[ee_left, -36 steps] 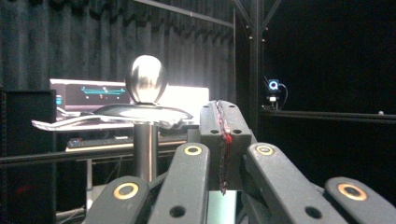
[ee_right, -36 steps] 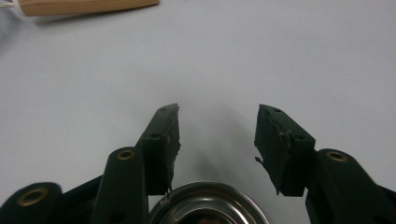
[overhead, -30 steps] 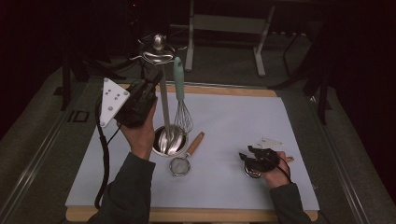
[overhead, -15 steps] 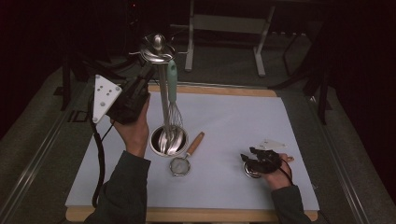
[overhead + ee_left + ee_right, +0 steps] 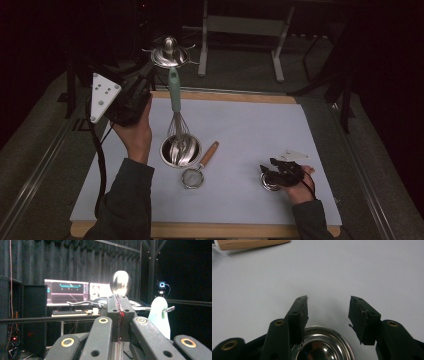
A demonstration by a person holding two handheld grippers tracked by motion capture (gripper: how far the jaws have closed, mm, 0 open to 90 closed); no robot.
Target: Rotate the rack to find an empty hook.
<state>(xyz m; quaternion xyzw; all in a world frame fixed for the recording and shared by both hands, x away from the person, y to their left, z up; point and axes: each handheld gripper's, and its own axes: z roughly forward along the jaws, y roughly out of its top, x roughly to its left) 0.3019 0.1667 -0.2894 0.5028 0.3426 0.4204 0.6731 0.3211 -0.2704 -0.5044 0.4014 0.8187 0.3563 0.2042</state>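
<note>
Left gripper point(image 5: 119, 306): jaws pressed together on the thin handle of a spoon point(image 5: 120, 283), whose bowl stands up just past the tips; raised beside the rack top, likely to hang the spoon there.
Spoon in high view: too dark to pick out beside the left gripper point(image 5: 131, 97); it sits up at the rack top, off the table.
Rack point(image 5: 169, 51): steel utensil stand, hooks at the top, round base point(image 5: 180, 150) on the mat; a whisk point(image 5: 175, 102) with a green handle already hangs from it, so utensils seem to collect here.
Right gripper point(image 5: 328, 312): jaws spread, nothing between them, parked low over a small steel bowl point(image 5: 324, 345), probably waiting its turn.
Strainer point(image 5: 199, 167): wooden handle, lying flat just beside the rack base, not yet hung.
Mat point(image 5: 260, 120): pale sheet on the table, marks the work area.
</note>
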